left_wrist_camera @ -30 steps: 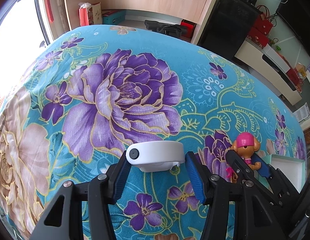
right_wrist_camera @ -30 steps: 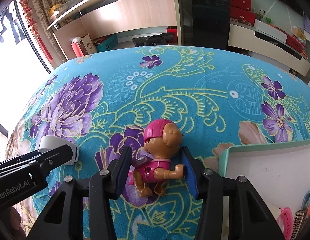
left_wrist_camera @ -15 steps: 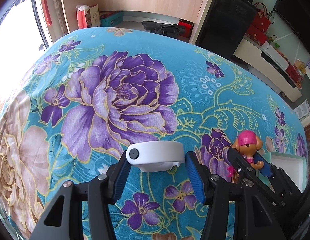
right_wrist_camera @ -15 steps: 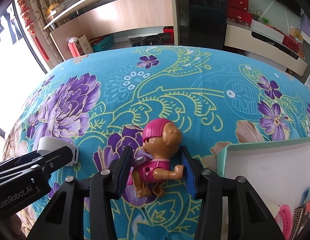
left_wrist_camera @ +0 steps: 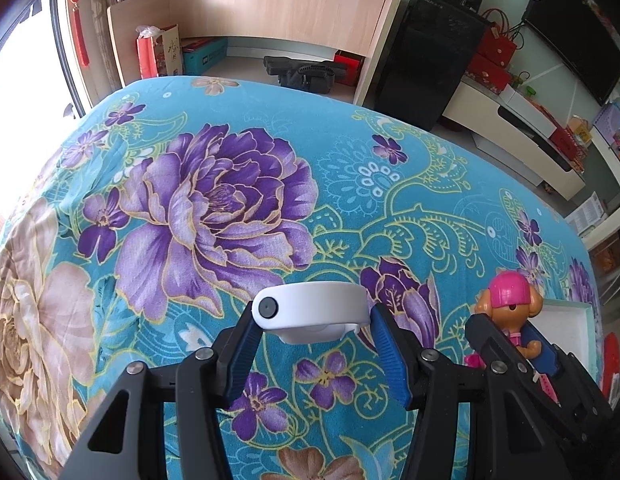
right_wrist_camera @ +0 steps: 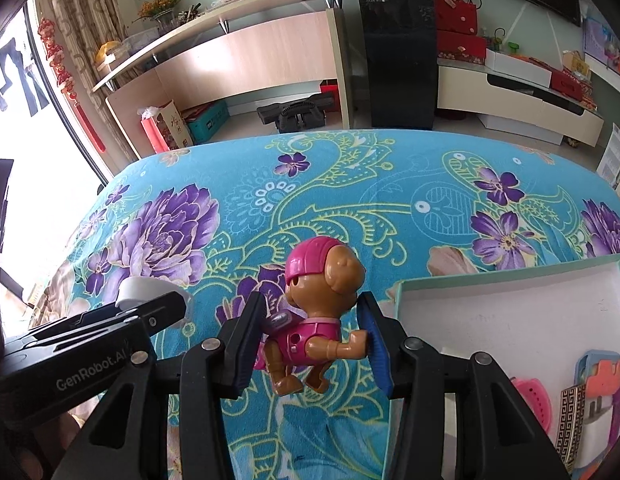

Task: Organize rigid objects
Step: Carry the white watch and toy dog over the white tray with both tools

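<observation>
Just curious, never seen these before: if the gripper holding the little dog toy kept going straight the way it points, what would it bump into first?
Probably just the turquoise floral cloth. The right gripper, clamping the brown-and-pink toy dog, points down over bare fabric; depth is hard to judge.

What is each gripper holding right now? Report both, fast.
Left gripper: shut on the white ring-shaped gadget.
Right gripper: shut on the toy puppy figure.

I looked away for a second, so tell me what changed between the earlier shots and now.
Both grippers rose: the blue cloth looks farther below, more room shows. Grips are unchanged: left gripper stays shut on the white ring, right gripper on the toy dog. The box stayed put.
</observation>
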`<state>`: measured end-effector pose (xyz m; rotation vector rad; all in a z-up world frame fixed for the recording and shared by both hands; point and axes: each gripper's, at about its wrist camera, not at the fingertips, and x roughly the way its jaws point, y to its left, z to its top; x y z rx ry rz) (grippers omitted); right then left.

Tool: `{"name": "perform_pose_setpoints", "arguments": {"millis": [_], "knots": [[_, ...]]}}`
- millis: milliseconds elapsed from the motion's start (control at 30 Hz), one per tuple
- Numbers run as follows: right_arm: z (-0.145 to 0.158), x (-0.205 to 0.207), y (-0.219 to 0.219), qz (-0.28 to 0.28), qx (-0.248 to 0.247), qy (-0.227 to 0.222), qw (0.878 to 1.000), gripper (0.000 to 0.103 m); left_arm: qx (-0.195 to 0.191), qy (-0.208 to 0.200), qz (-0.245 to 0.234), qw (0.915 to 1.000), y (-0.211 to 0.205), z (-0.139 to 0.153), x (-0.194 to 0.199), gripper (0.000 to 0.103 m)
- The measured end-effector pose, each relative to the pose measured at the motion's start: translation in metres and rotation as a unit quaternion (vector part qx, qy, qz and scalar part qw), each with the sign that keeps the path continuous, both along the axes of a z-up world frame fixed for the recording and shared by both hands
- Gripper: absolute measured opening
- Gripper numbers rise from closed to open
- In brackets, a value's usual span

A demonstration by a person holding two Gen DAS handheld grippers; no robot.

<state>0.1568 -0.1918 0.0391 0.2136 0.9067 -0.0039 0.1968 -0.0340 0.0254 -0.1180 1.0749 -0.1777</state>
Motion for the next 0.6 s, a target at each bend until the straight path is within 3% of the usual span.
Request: {"name": "perform_pose_setpoints", "arguments": {"millis": [267, 600], "knots": [[0.012, -0.031, -0.006, -0.016, 0.0, -0.008, 1.0, 0.049, 0.007, -0.005, -0.015, 0.9998, -0.007, 0.005, -0.02, 0.059], [0.028, -0.077, -0.034, -0.06, 0.018, -0.024, 0.998, 0.049, 0.018, -0.022, -0.069, 0.9973, -0.038, 0.015, -0.056, 0.059]]}}
